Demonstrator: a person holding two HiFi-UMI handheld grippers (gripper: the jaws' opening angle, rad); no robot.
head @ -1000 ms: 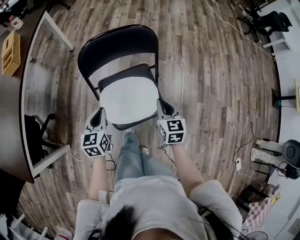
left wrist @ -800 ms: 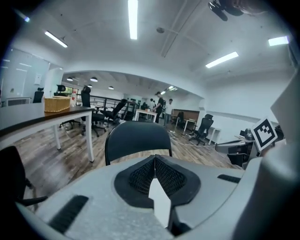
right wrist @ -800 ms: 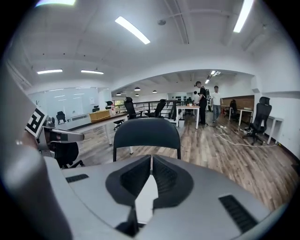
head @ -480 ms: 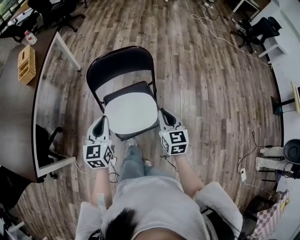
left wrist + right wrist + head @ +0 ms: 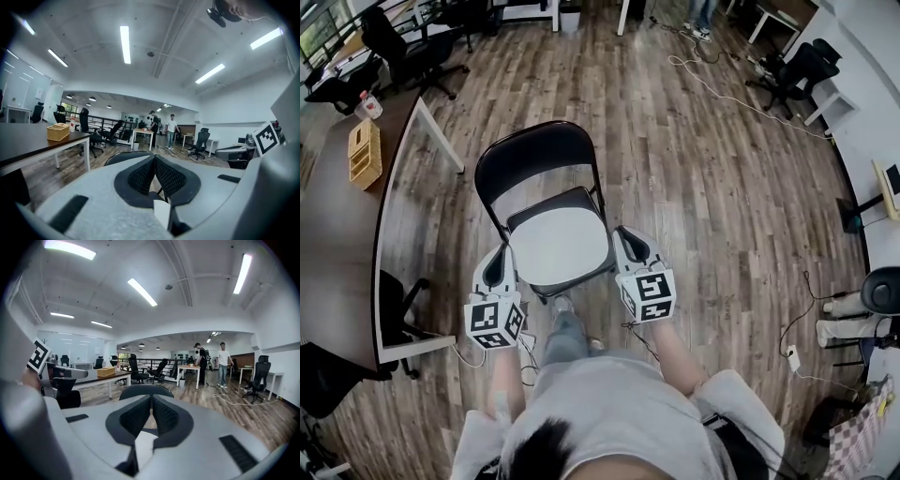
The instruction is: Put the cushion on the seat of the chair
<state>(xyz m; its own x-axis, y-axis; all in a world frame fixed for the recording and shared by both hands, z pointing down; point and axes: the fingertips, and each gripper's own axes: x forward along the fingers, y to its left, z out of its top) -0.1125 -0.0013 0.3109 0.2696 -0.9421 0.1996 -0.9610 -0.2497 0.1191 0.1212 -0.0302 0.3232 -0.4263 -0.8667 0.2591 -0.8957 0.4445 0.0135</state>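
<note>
A white cushion point(image 5: 561, 246) lay flat on the seat of a black folding chair point(image 5: 534, 155), covering most of it, with a dark strip of seat showing along the far and near edges. The chair stood on the wooden plank floor point(image 5: 712, 178), its backrest on the far side from the person.

The left gripper point(image 5: 501, 253) showed just left of the cushion's near left corner, and the right gripper point(image 5: 624, 234) just right of its near right corner. In the left gripper view, the left gripper's jaws were pressed together with nothing between them. In the right gripper view, the right gripper's jaws were likewise pressed together and empty. Both views looked out across the office, over the top of the chair's backrest.

To the left stood a dark desk point(image 5: 337, 225) carrying a wicker basket point(image 5: 365, 153) and a bottle point(image 5: 367, 106). A white cable point(image 5: 741, 94) ran over the floor at far right.
</note>
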